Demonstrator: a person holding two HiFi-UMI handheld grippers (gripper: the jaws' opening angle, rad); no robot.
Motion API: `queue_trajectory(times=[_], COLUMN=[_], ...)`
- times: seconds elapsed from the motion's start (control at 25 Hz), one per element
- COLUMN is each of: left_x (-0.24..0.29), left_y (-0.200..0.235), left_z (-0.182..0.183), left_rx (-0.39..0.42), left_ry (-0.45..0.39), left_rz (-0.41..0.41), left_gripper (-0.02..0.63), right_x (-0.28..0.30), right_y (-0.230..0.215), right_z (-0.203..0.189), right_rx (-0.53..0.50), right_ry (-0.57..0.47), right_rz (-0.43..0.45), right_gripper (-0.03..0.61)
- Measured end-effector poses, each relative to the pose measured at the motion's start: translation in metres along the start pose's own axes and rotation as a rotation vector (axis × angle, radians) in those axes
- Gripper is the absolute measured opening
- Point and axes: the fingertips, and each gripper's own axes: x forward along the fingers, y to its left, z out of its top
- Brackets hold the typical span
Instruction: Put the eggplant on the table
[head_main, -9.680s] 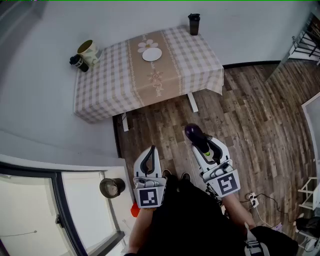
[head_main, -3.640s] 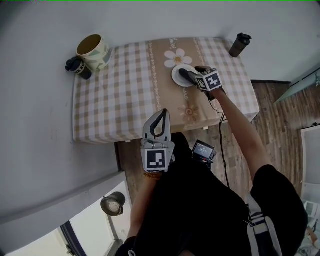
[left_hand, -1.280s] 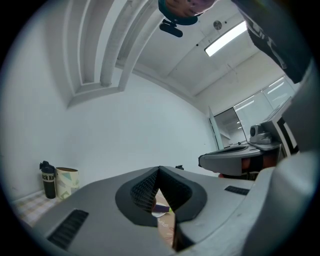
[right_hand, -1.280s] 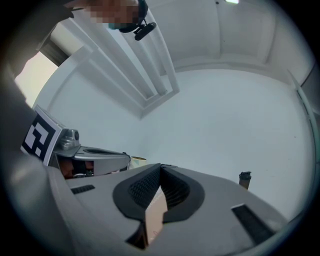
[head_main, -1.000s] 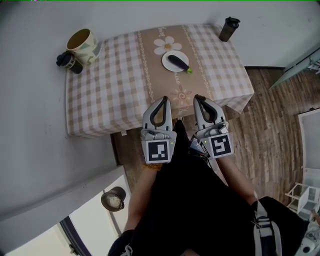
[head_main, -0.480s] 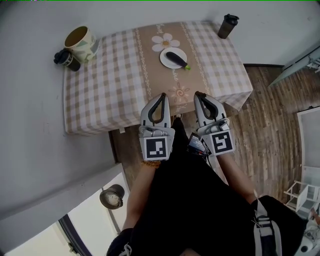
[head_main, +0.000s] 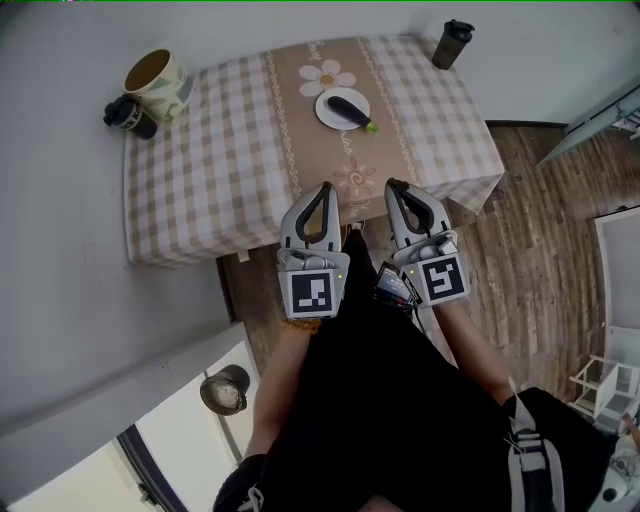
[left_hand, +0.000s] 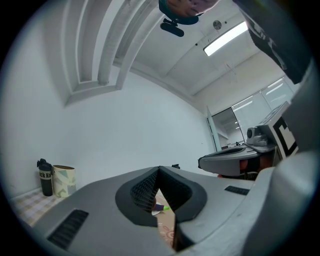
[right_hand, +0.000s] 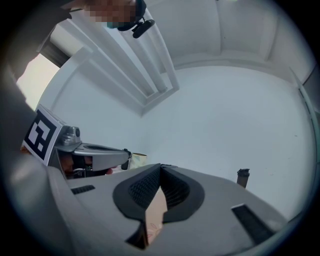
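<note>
Eggplant (head_main: 347, 104) is down on the worktop (head_main: 210, 170), lying across a white plate (head_main: 322, 108), well apart from both tongs. Wooden floor (head_main: 540, 230) spreads to the right of the worktop, and a pale wall (head_main: 60, 250) runs along its left and far sides. The worktop wears a checked cloth with a beige flowered runner (head_main: 300, 140) down its middle, and the plate sits on that runner toward the far end. The person's dark clothing (head_main: 370, 400) fills the lower part of the head view. Left tongs (head_main: 321, 187) and right tongs (head_main: 392, 185) are held side by side, pointing toward the plate, their tips overlapping the worktop's near edge in the head view. Each pair has its tips pressed together with nothing between them. Through the small opening behind the left pair's tips, the plate and a bit of green stem show in the distance. A large cream mug (head_main: 172, 88) stands at the far left corner, with a small dark bottle (head_main: 125, 116) just beside it. A dark shaker bottle (head_main: 453, 43) stands at the far right corner. The eggplant is dark purple, and its green stem end points toward the near right, out over the plate's rim.
</note>
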Motion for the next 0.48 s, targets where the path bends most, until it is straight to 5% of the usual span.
queue_trajectory(times=[0.48], left_x=[0.0056], left_y=[-0.0052], left_z=[-0.0018], left_rx=[-0.004], left_ry=[0.009], left_rz=[-0.022], left_gripper=[0.003], right_x=[0.0028], right_y=[-0.0087], right_z=[-0.0089], right_rx=[-0.002], right_ry=[0.026], right_rz=[0.003], right_gripper=[0.003])
